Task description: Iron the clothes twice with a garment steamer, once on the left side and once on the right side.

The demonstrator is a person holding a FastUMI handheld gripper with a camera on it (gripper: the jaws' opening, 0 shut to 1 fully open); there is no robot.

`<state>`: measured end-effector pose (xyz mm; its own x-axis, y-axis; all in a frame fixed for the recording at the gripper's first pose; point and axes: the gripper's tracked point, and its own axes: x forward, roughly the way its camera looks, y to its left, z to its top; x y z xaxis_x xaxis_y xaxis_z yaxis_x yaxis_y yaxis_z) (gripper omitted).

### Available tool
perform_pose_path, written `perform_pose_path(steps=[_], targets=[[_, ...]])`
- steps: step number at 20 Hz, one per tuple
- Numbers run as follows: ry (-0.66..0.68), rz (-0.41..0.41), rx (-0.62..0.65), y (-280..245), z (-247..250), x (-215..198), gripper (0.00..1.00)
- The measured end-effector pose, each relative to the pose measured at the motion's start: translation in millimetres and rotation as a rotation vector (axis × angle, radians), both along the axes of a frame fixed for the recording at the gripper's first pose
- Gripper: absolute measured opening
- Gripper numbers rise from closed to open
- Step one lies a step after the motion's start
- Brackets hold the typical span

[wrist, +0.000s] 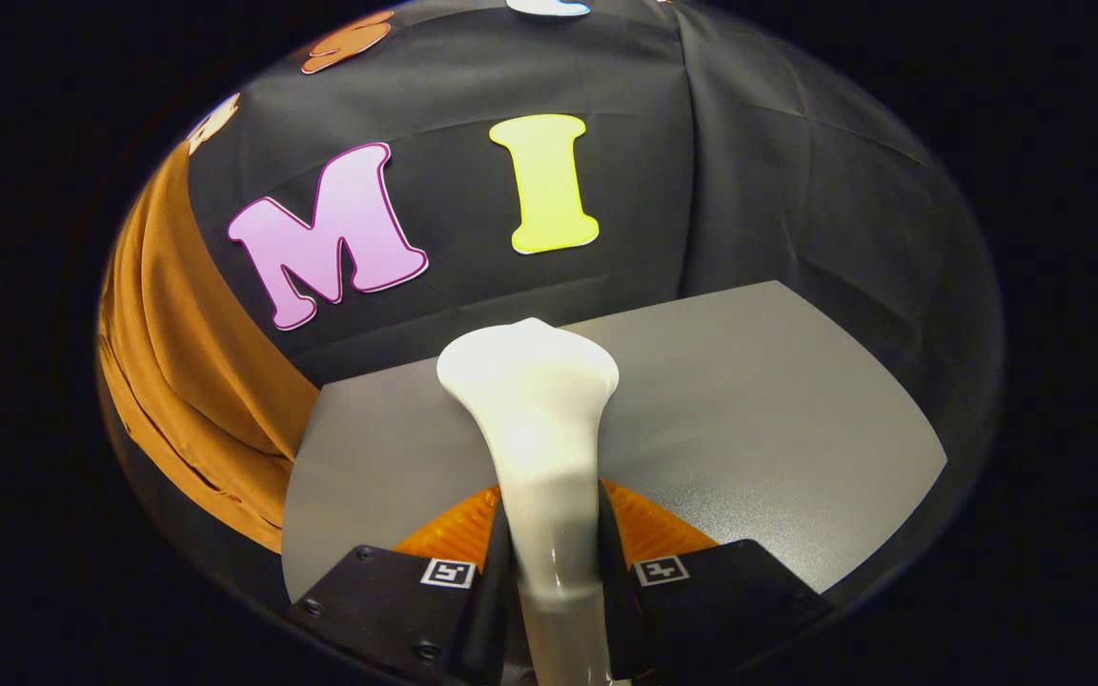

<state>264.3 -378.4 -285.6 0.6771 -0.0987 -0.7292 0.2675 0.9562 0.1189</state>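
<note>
Fingers of the gripper (554, 572) appear nearest to us, one on either side of a slim white plastic steamer handle (549, 534); we see both pressing against its neck, so the gripper is closed on it. Each finger carries a small square black-and-white marker (447, 573) on its upper face. Ribbed orange pads (649, 524) show just ahead of the fingers, flanking the handle. From between the fingers, the white garment steamer rises forward and widens into a flared, rounded head (528, 367), which stands above the surface beyond. Past the fingers we see a flat grey tabletop (759, 400) with a matte, finely speckled finish; its far edge meets the black cloth wall (759, 171) of the booth. Beside the table, on the left of the steamer head, an orange-brown fabric garment (187, 362) hangs in soft vertical folds against the wall. The steamer head is apart from this garment, not touching it.
</note>
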Motion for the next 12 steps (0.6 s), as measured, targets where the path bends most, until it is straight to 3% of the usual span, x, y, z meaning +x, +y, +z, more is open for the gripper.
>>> perform_pose_path(steps=[12], targets=[[-0.232,-0.07,-0.063,27.8,93.9,-37.6,0.45]])
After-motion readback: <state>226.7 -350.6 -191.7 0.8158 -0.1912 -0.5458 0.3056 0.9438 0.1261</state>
